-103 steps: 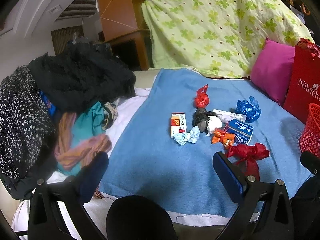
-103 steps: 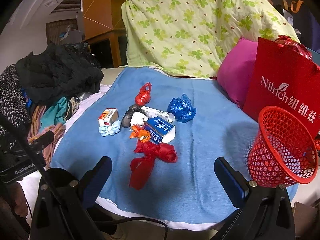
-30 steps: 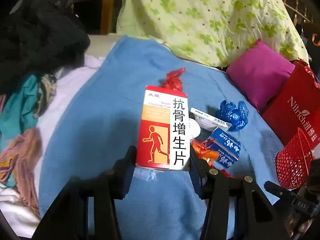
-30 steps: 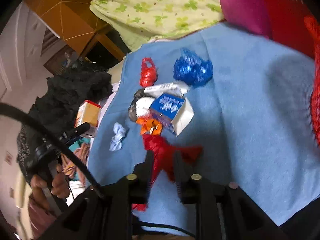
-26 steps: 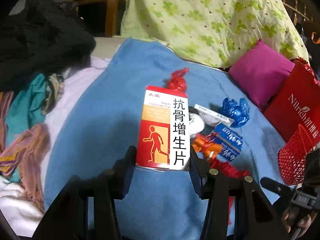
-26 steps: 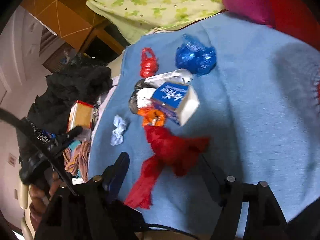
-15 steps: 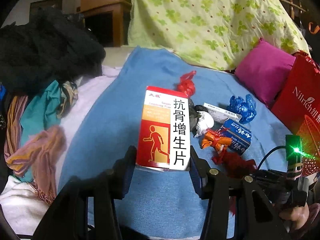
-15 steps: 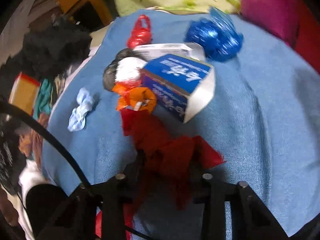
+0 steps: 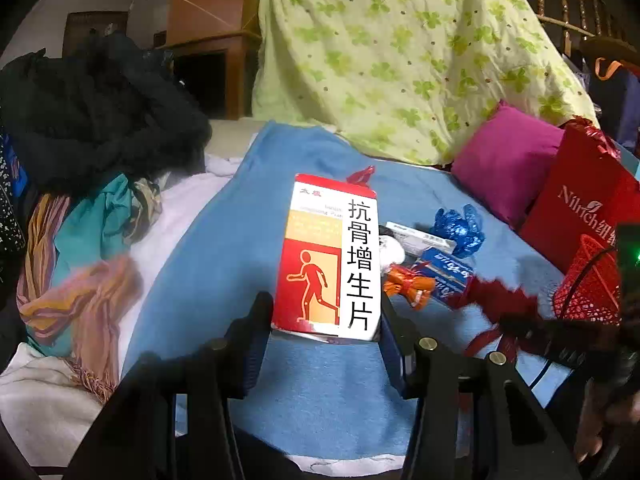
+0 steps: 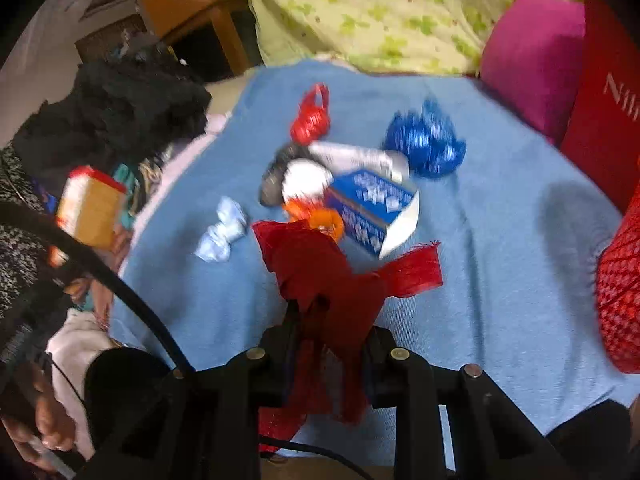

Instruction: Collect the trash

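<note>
Trash on a blue blanket, seen from both wrist cameras. The left gripper holds a red, orange and white medicine box upright between its jaws, lifted clear of the blanket; its pads press on the box's lower sides. The right gripper has its jaws narrow, having just been closing, and clamped on a crumpled red ribbon bow, whose tails hang over and below the fingers; the view is motion-blurred. Remaining items lie in a cluster near the middle of the blanket: a blue and white carton, an orange wrapper touching the carton's left end, a white ball-shaped wad on a dark object just behind the wrapper, a long white box behind the carton, a crumpled blue foil wrapper to the right of that box, a small red knotted bag at the far side of the cluster, and a pale blue bow-shaped wrapper apart on the left. A red mesh basket stands at the blanket's right edge, in front of a red paper bag and near a magenta pillow. Piled clothes lie off the blanket's left edge.
</note>
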The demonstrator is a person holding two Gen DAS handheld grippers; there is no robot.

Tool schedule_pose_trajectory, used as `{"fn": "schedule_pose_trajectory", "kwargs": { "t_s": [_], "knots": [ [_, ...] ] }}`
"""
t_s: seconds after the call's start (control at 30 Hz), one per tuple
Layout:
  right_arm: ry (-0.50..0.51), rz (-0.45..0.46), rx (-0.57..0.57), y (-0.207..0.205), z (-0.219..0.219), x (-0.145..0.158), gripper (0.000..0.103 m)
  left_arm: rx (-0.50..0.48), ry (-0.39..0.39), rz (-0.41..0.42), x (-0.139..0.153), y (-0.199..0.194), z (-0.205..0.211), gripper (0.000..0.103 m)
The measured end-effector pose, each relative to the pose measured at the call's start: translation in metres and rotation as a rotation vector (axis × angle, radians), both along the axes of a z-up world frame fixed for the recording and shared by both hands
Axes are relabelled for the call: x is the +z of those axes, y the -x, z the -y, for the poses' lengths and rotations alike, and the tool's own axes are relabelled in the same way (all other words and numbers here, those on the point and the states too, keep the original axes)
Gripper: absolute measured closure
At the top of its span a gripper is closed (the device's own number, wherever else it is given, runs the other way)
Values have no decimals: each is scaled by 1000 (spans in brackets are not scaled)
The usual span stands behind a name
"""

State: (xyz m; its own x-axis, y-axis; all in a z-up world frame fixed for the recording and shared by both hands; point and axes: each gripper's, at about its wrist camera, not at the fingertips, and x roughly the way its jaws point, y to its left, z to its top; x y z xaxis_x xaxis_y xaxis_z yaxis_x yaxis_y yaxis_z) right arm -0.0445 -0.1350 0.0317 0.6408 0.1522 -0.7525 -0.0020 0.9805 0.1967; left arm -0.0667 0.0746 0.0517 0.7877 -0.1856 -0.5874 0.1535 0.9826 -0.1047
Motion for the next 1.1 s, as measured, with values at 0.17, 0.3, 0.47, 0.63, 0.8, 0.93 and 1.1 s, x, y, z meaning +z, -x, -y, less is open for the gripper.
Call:
{"fn": "schedule_pose_trajectory", "kwargs": {
  "t_s": [0.17, 0.3, 0.47, 0.63, 0.8, 0.93, 1.1],
  "knots": [
    [-6, 89, -5, 13, 5, 40, 76, -9, -5, 20, 8, 8, 6, 51],
    [-21, 160, -19, 25, 18, 68, 76, -23, -18, 33, 16, 10, 17, 51],
    [-21, 239, -62, 47, 49, 93, 76, -78, -38, 39, 25, 10, 44, 51],
    [-24, 286, -136, 70, 95, 104, 76, -181, -32, 27, 34, 10, 80, 51],
    [-65, 323, -259, 96, 163, 111, 76, -309, -13, 13, 45, 7, 124, 51],
    [-124, 330, -382, 114, 228, 112, 76, -427, 11, 4, 58, 2, 167, 51],
    [-197, 316, -539, 128, 307, 100, 76, -564, -4, 29, 75, -3, 242, 51]
  ]
}}
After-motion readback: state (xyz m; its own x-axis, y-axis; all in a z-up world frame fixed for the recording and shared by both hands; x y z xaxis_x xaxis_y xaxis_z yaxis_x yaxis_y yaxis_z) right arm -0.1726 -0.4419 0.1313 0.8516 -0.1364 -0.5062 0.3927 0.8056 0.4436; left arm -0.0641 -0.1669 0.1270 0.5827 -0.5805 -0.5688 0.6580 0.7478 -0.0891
